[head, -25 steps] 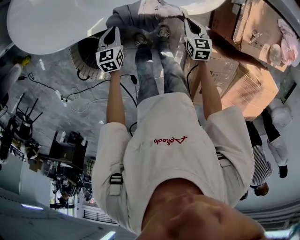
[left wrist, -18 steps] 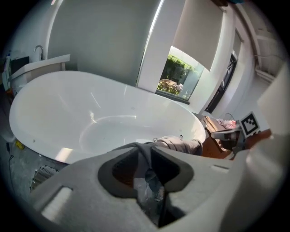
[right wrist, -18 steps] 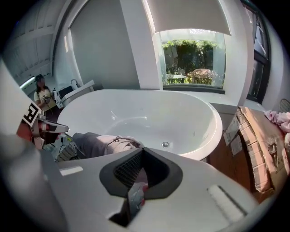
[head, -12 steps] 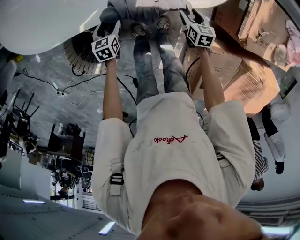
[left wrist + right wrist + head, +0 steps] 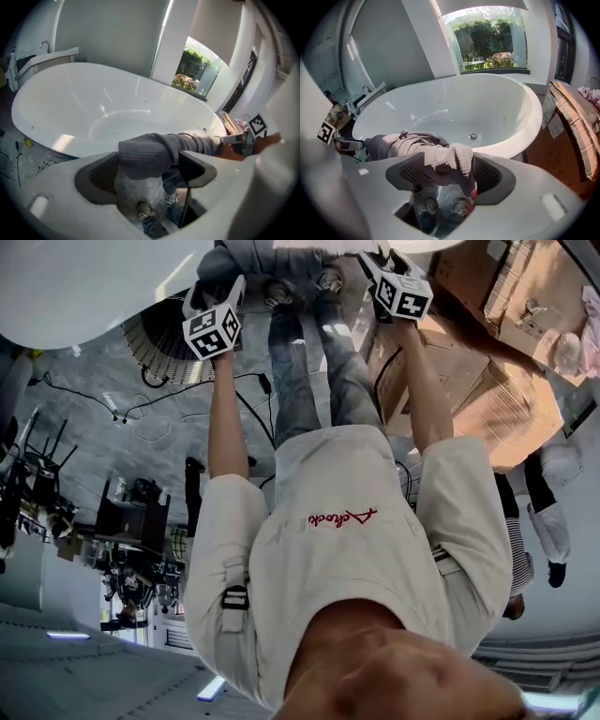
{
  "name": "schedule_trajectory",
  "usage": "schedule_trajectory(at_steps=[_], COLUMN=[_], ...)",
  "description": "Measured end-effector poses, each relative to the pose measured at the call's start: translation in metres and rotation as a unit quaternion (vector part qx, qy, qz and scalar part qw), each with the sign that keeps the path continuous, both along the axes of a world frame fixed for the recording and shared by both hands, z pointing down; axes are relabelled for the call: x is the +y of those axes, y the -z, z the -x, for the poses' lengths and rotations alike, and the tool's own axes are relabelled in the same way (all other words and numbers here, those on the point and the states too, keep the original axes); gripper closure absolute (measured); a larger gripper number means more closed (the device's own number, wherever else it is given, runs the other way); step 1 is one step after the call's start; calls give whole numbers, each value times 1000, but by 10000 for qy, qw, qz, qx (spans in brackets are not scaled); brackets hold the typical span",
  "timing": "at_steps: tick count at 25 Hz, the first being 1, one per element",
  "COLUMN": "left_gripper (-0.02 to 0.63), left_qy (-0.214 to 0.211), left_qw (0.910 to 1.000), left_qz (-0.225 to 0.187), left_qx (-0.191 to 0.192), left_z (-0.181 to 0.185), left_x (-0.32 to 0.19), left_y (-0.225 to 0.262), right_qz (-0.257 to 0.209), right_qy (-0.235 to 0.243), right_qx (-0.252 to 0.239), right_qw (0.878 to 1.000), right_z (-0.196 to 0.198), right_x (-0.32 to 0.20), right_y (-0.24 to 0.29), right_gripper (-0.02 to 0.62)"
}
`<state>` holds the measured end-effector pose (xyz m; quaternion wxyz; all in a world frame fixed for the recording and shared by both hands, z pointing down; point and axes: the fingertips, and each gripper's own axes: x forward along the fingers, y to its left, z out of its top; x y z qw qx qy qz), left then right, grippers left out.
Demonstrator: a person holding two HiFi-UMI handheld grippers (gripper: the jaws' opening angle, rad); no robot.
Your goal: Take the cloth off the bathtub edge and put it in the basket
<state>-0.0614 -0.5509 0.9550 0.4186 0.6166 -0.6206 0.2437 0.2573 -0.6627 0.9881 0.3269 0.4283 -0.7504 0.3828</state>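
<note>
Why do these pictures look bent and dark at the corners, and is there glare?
Left gripper view: a wide-angle lens bows the bathtub and blacks out the corners; a bright patch glares on its rim. Right gripper view: the sunlit window is brightest, partly washed out. Head view: curved too, with a blurred patch over the bottom.

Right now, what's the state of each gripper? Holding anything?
Left gripper: open, jaws just opened; the cloth lies between them, not clamped.
Right gripper: open, jaws just opened; the same cloth lies between them, not clamped.
</note>
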Motion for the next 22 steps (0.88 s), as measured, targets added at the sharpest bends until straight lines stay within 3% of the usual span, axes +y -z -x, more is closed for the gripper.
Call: schedule_trajectory(at_steps=[15, 22], left_gripper=[192, 193], left_qy=[-51, -312], left_qw=[9997, 9988], left_qz=[-112, -93], left_qx=[193, 366], left_z=[-29, -65], left_x=[-7, -14], left_y=[-2, -6], right_qz=[-39, -10], right_qy=[499, 717], right_qx=[-369, -489], right_qw=[9981, 9962], right_z=[57, 87], right_x=[12, 19], right_y=[8, 12], right_gripper=[278, 260])
